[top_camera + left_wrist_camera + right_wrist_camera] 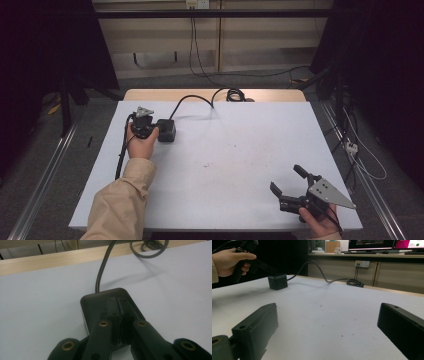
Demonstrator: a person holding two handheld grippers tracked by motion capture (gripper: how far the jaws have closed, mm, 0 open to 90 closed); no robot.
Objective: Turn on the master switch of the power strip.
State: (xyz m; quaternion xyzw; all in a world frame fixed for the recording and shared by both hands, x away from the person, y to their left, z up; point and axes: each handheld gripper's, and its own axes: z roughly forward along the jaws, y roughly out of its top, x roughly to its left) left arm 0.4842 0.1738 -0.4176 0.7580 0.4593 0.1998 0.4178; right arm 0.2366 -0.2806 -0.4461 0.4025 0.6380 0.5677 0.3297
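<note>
Beyond the white-topped wooden table [240,145] stand pale wooden cabinets [260,40] (a white wall socket [196,4] above them), grey floor [45,150], dark curtains [380,60] flanking.

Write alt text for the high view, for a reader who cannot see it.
A person holds the left gripper with its jaws closed on top of a black cube socket at the far left of a white table. The right gripper rests near the front right corner, jaws open. The socket's cord runs off the back edge.
</note>
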